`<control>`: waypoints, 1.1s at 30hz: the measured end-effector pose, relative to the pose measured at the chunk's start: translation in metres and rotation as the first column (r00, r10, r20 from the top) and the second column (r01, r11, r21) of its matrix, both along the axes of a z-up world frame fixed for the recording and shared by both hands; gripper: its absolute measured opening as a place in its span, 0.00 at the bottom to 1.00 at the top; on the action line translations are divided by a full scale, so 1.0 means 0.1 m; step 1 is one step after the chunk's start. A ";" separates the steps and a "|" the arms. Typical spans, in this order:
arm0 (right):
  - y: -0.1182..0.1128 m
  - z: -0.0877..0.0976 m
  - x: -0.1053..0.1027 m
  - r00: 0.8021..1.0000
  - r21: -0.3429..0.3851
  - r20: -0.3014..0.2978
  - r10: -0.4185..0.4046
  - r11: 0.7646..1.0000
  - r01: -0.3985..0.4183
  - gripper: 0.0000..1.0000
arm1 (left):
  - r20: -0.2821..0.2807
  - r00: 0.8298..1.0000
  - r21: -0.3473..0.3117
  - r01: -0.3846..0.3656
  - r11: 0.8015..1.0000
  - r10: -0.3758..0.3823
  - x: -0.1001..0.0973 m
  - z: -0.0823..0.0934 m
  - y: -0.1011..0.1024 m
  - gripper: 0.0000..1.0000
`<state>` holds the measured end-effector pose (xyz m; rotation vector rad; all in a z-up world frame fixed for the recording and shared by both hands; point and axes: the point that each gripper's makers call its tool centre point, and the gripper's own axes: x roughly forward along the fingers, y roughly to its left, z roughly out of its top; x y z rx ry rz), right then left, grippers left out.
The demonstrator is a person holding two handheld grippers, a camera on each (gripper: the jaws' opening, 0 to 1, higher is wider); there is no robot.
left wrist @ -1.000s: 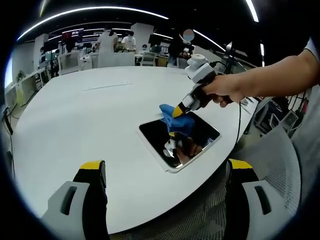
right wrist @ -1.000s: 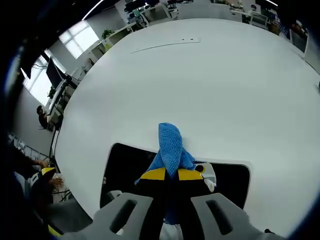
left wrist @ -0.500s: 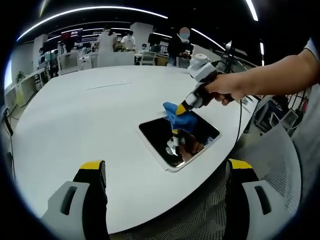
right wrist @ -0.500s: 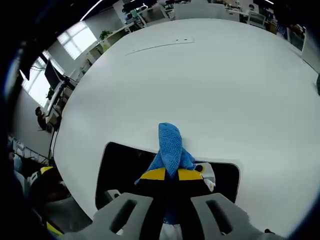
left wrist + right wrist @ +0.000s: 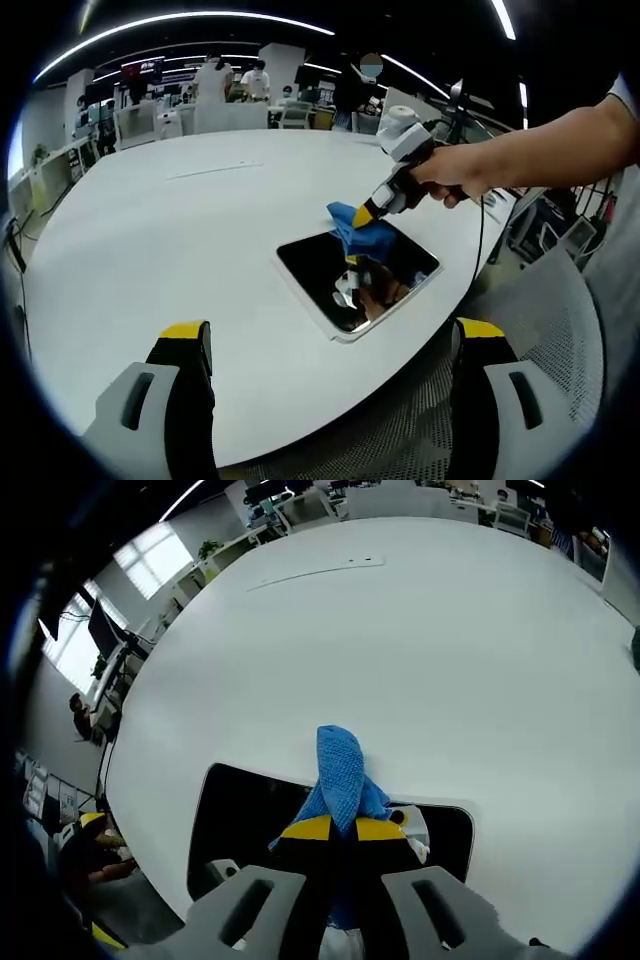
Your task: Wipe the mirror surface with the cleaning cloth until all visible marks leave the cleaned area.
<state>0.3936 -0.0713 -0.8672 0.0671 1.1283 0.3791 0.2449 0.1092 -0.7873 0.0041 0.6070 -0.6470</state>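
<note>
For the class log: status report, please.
Right gripper shut on blue cloth, over the mirror. Left gripper open, idle. Nothing in the way.

blue cloth point(image 5: 362, 229) pressed on flat dark mirror point(image 5: 330, 272).

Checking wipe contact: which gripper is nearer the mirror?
Right. The right gripper holds the blue cloth over the mirror. The left gripper is open, back off the table's near edge.
</note>
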 end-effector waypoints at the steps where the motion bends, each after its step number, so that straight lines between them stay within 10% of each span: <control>1: 0.00 0.00 -0.01 1.000 -0.001 0.004 -0.006 1.000 0.006 0.00 | 0.000 1.000 0.000 0.001 1.000 -0.001 0.00 0.00 0.00 0.99; 33: -0.04 -0.01 -0.39 0.999 0.010 0.019 -0.038 0.999 0.038 0.00 | 0.015 1.000 0.018 0.002 1.000 -0.002 0.00 0.00 0.01 0.99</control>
